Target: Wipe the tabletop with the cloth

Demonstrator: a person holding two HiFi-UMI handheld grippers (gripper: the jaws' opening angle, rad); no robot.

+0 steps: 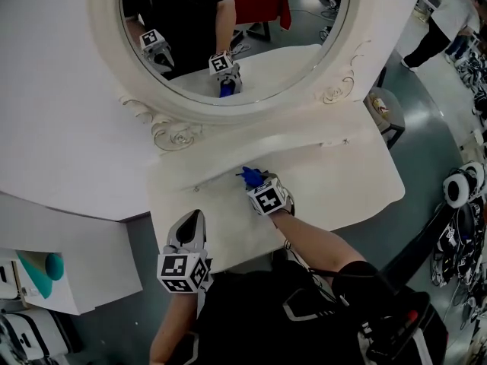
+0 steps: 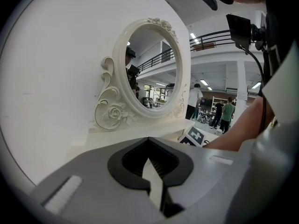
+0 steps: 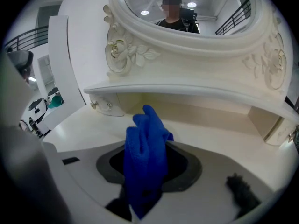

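Your right tongs (image 3: pixel 142 181) are clamped on the one bright blue, fuzzy microfibre cloth (image 3: pixel 145 155). It is bunched into soft folds and sticks out past the tips. Seen from the head view, that cloth (image 1: pixel 248 176) sits at the back of the glossy cream-white table (image 1: pixel 342 181), close under the ledge of the mirror. You cannot tell whether it touches the surface.

Your left tongs (image 2: pixel 152 174) are drawn together with nothing between them. They hang at the table's front left edge (image 1: pixel 194 223), well apart from the cloth.

Beyond both tongs stands a single oval mirror (image 1: pixel 228 21). Its thick cream frame (image 1: pixel 175 131) is carved with roses and scrolls.
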